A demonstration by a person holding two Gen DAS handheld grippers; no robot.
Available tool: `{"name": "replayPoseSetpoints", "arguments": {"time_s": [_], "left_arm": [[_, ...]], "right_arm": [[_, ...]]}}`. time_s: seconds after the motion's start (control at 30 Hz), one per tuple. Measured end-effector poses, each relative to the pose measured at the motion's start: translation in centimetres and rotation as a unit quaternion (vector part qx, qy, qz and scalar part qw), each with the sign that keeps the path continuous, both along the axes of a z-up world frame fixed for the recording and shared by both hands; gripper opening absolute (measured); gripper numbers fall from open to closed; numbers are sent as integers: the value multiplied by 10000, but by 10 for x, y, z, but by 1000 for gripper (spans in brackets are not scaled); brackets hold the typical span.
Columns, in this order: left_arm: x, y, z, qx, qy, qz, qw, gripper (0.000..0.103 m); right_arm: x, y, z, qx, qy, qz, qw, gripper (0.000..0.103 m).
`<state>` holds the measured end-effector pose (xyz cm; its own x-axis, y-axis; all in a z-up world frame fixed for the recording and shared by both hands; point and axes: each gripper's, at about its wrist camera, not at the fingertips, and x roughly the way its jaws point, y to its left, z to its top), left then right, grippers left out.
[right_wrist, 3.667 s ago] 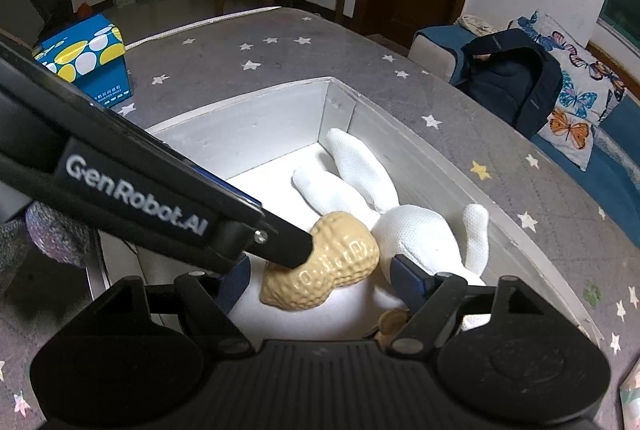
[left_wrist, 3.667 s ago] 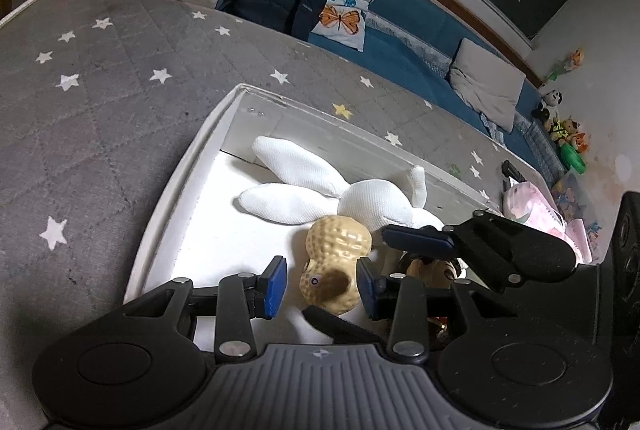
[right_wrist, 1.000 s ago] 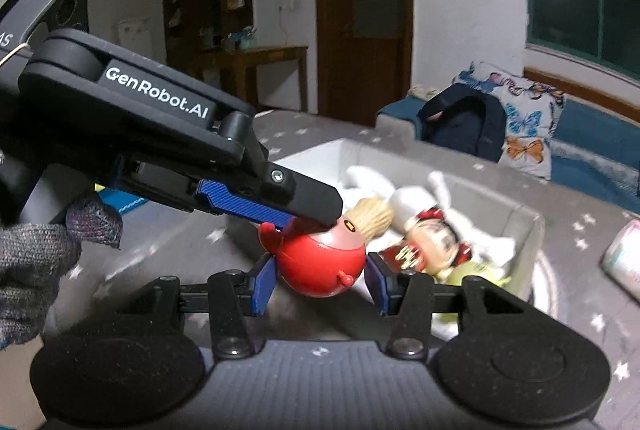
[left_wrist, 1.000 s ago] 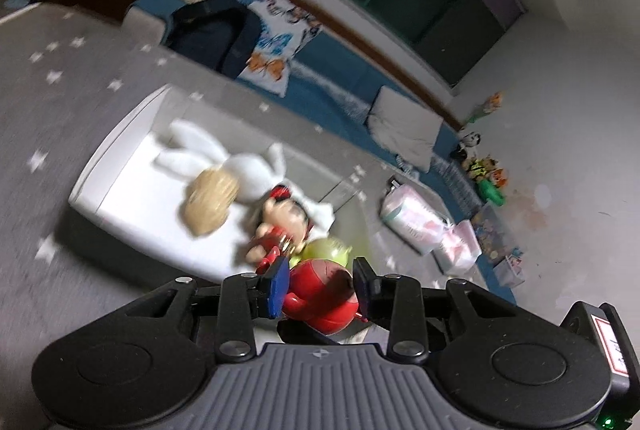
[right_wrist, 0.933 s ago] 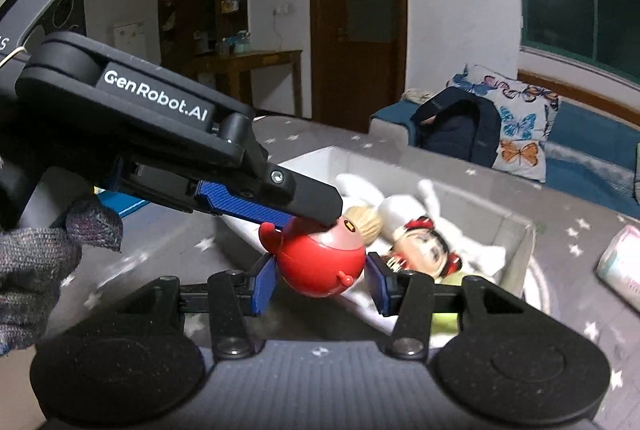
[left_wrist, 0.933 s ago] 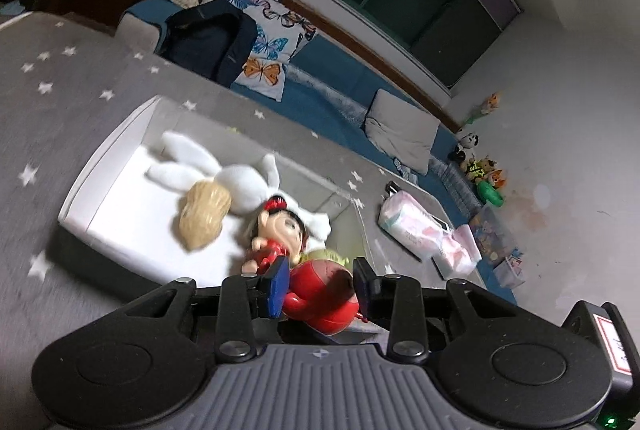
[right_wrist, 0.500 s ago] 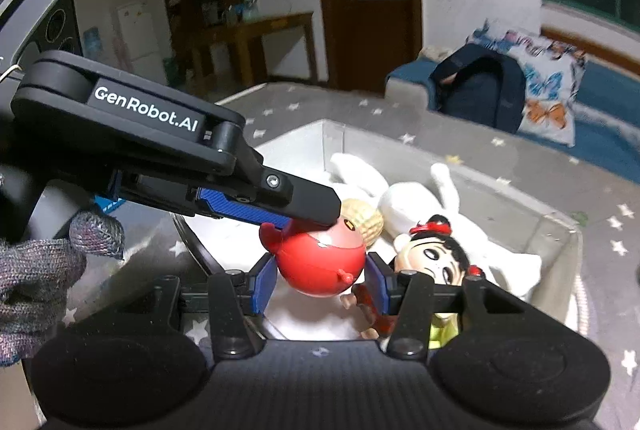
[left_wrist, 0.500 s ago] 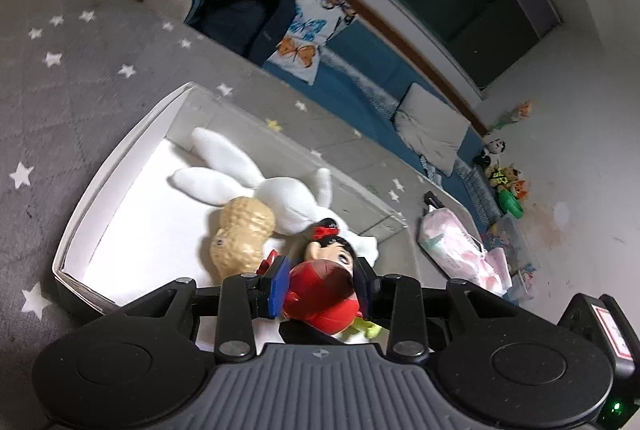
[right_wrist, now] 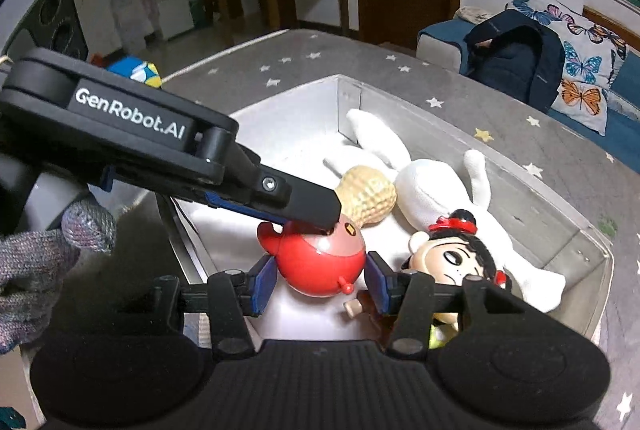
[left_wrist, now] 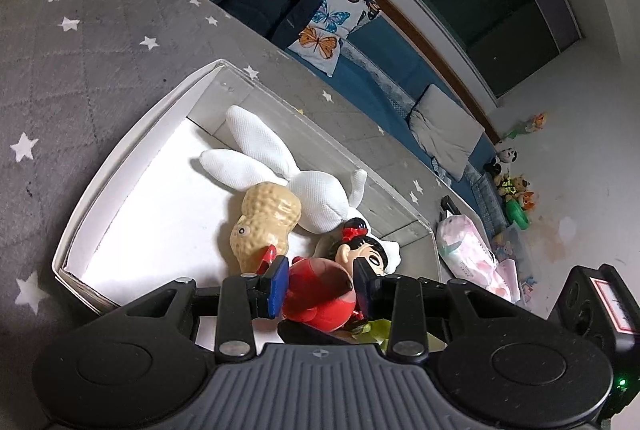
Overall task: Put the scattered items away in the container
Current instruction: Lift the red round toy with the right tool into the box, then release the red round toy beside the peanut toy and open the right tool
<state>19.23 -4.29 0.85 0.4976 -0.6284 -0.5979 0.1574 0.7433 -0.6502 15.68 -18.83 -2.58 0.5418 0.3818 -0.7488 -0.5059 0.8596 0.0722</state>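
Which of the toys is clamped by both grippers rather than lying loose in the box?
The round red toy. The white rabbit, peanut and black-haired doll lie untouched in the box.

The red toy (right_wrist: 320, 262), pinched by both grippers, is now down inside the box (right_wrist: 500, 166), beside the doll (right_wrist: 460, 258), no longer above its edge.

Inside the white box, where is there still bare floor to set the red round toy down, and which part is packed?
Bare floor runs along the white box's near-left wall, bordered by the peanut toy and the white plush rabbit's ears. The far-right end is crowded: rabbit, peanut and black-haired doll lie together. Both the left claw and right claw clamp the red round toy beside the doll.
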Motion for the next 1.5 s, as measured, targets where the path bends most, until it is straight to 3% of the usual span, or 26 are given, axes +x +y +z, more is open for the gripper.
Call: {"name": "replayPoseSetpoints", "arguments": {"time_s": [0.5, 0.67, 0.83, 1.0, 1.07, 1.17, 1.3, 1.5], "left_arm": [[-2, -5, 1, 188, -80, -94, 9997, 37], [-4, -6, 3, 253, -130, -108, 9995, 37], [-15, -9, 10, 570, -405, -95, 9975, 37], [-33, -14, 22, 1040, -860, -68, 9908, 37], [-40, -16, 27, 1199, -994, -49, 9878, 37], [-49, -20, 31, 1432, -1148, -54, 9830, 37], [-65, -28, 36, 1859, -1486, -57, 9713, 37], [-86, -32, 38, 2083, -1761, -78, 9620, 39]], "right_arm": [[3, -9, 0, 261, 240, -78, 9993, 50], [-1, -10, 0, 211, 143, -147, 9996, 50], [-14, -13, 4, 276, -31, -264, 9993, 50], [-29, -17, 10, 310, -264, -504, 9979, 50], [-36, -19, 13, 308, -376, -603, 9970, 58], [-47, -20, 18, 313, -552, -718, 9954, 60], [-59, -23, 23, 366, -651, -916, 9930, 60], [-80, -29, 21, 469, -711, -1154, 9897, 62]]}}
